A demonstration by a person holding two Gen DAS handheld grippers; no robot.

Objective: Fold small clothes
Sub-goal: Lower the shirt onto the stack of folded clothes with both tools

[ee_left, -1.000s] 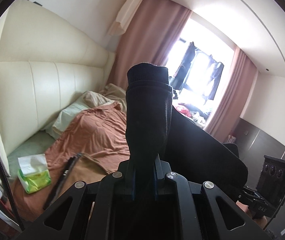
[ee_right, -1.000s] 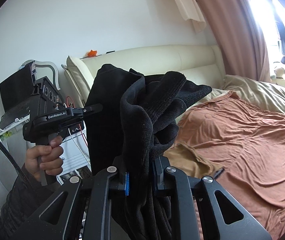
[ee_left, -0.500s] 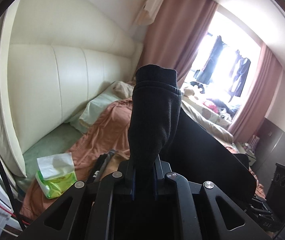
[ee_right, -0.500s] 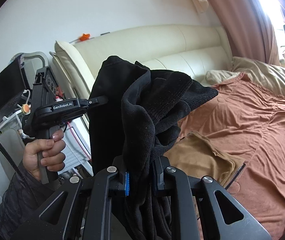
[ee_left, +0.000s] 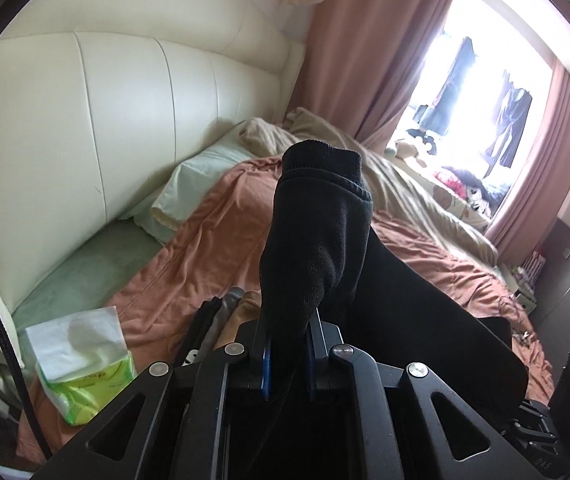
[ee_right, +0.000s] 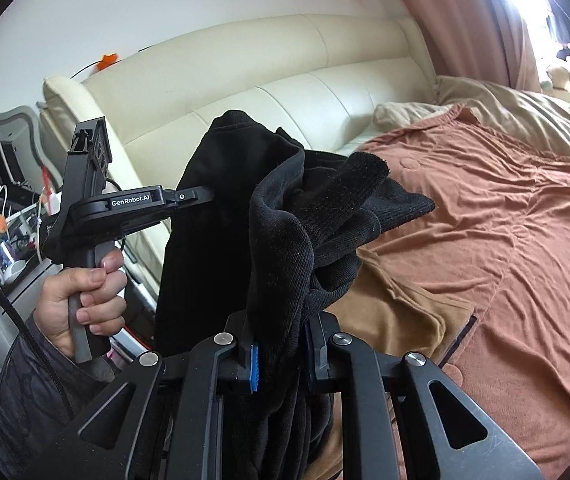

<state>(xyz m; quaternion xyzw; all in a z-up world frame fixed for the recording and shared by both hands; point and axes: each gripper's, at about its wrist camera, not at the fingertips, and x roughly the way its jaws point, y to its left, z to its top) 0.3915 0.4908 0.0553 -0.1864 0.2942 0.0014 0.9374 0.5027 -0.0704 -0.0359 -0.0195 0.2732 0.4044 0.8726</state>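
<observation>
While both hand-held grippers (ee_left: 288,354) (ee_right: 279,356) clamp black garment (ee_right: 285,216) aloft, you next lower it flat onto bed (ee_right: 525,240) ahead.

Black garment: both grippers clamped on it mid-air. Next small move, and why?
Probably lower it onto the brown blanket and spread it flat. The black garment hangs bunched in the air, pinched by the left gripper and the right gripper, so no fold can be made yet. The blanket beyond the tan cloth looks bare.
</observation>
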